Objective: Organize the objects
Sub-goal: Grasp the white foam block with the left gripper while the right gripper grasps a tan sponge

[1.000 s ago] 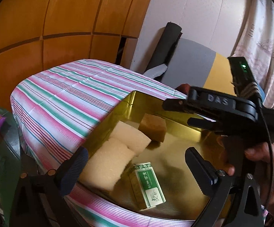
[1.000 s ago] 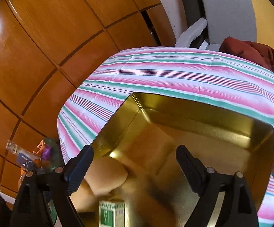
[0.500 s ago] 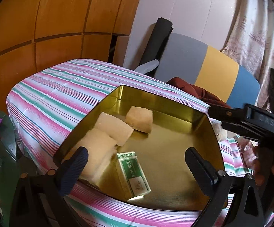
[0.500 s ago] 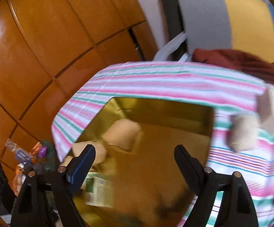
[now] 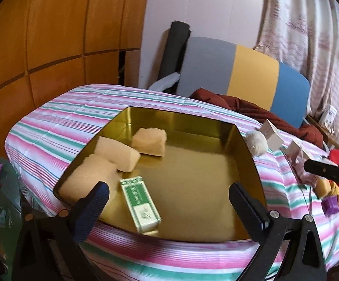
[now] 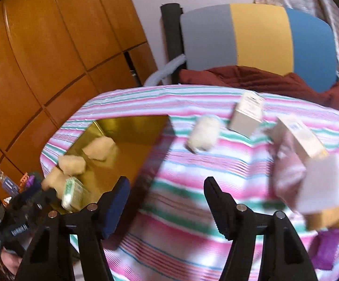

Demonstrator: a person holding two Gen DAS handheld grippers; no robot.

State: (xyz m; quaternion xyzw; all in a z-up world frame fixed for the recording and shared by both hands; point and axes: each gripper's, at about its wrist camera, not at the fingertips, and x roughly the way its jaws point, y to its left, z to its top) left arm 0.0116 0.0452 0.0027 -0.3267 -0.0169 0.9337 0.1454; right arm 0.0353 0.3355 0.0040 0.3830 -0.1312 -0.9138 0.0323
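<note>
Although the striped table (image 5: 59,126) is crowded along its right side, its left half is given over to one gold tin (image 5: 246,149), evidently the collecting point for the sort. The tin holds three tan sponges (image 5: 115,151) grouped against its left wall and far corner, and a green carton (image 5: 140,202) lying flat near the front edge; most of its floor is bare, so there is room for more. Items not yet gathered lie on the cloth to the right: a white fluffy ball (image 6: 203,133) just beside the tin's far corner, then two pale boxes (image 6: 248,116) and, nearer the edge, a blurred heap of packets I cannot itemise. The left gripper (image 5: 169,199) hangs over the tin's front edge, jaws wide and empty, in my judgement simply waiting. The right gripper (image 6: 167,201) is over bare cloth between tin and clutter, its jaws closing with nothing between them; it appears headed for the next loose item.
</note>
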